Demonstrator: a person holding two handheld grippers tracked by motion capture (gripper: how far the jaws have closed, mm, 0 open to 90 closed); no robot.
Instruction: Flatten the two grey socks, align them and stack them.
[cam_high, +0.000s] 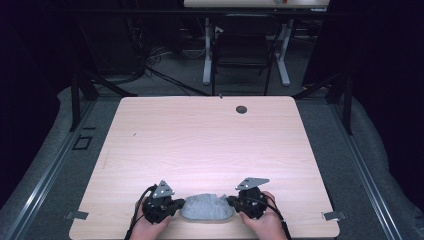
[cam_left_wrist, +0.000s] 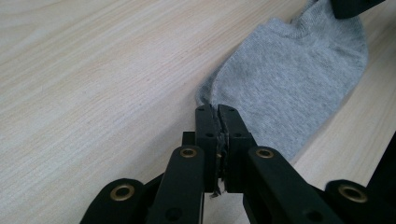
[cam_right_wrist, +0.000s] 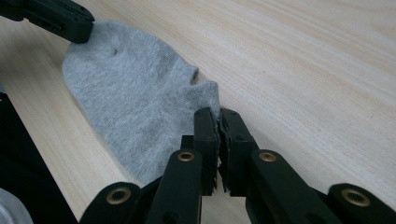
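At the table's near edge, with your left gripper and right gripper each pinched tight on opposite ends of the grey sock, lift both ends level and keep it taut.

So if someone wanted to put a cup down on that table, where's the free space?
Nearly all of the wooden table is bare, from the small dark hole down to the hands. Only the near edge is crowded: the grey sock stretched between left claw and right claw.
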